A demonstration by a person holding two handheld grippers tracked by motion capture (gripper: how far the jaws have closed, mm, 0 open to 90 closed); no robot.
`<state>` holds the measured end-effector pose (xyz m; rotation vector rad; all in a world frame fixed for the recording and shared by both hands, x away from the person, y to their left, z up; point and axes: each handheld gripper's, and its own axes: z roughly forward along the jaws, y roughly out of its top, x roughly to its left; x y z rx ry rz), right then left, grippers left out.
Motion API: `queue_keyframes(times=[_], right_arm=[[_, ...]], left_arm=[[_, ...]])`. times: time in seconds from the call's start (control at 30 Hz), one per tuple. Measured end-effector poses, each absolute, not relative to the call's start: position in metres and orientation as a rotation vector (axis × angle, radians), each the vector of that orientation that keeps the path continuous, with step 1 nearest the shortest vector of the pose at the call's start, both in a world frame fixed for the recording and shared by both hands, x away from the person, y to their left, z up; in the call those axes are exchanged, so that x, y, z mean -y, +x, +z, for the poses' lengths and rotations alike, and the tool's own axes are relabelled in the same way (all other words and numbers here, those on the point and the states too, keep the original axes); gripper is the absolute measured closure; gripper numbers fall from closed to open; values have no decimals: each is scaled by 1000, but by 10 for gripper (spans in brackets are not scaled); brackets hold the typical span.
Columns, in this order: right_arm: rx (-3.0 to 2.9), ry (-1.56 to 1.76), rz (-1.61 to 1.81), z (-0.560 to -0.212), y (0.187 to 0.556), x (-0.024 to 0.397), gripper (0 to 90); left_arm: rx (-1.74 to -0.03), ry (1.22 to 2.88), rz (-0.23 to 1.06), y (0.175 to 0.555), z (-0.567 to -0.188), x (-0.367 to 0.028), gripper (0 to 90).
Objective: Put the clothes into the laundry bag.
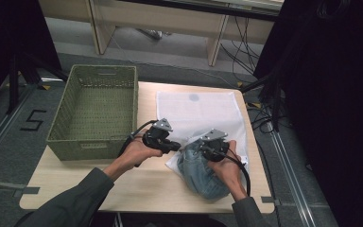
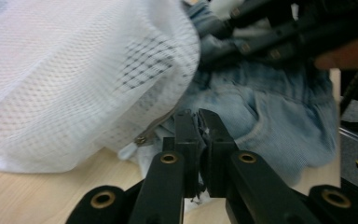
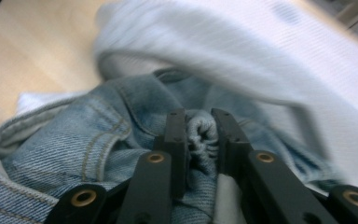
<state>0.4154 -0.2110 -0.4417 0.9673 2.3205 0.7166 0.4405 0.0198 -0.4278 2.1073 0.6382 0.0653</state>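
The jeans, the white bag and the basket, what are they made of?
Jeans: blue denim, likely cotton, with visible weave and tan stitching. Bag: thin white mesh, probably synthetic, full of tiny holes. Basket: green woven strips, wicker or plastic; I can't tell which.

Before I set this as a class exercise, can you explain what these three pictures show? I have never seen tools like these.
A person sits at a wooden table holding a hand tool with two black jaws in each hand. One picture is taken from above; the other two come from small cameras riding on each tool, looking along its jaws. On the table stand a green woven basket and a white mesh laundry bag, with a pair of blue jeans partly inside its mouth. The left gripper is shut on the edge of the bag's opening, by the zip. The right gripper pinches a bunched fold of the jeans.
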Motion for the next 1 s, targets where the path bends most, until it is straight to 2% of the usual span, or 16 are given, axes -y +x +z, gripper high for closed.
queue_keyframes(times=[0.2, 0.27, 0.4, 0.53, 0.63, 0.7, 0.8, 0.83, 0.9, 1.0], right_arm=[[-2343, 974, 722, -439, 413, 207, 750], [-2331, 973, 732, -440, 413, 208, 738], [-2346, 967, 736, -439, 414, 209, 731], [-2335, 972, 745, -439, 414, 211, 710], [-2335, 969, 750, -439, 415, 212, 686], [-2337, 978, 747, -439, 415, 212, 674], [-2328, 985, 735, -438, 414, 212, 677], [-2335, 964, 749, -439, 415, 212, 695], [-2347, 964, 731, -438, 412, 211, 732], [-2360, 939, 727, -437, 408, 208, 774]], left_arm=[[-707, 2174, 80, 447, -453, -25, 729], [-721, 2236, 69, 446, -465, -24, 617], [-738, 2347, 57, 446, -488, -20, 452], [-745, 2350, 68, 445, -500, -16, 417], [-736, 2352, 79, 443, -500, -13, 438], [-658, 2380, 105, 440, -501, -10, 533], [-656, 2378, 98, 435, -501, -5, 713], [-679, 2364, 89, 433, -502, -4, 775], [-655, 2378, 128, 427, -502, -4, 843], [-629, 2400, 153, 411, -501, -7, 863]])
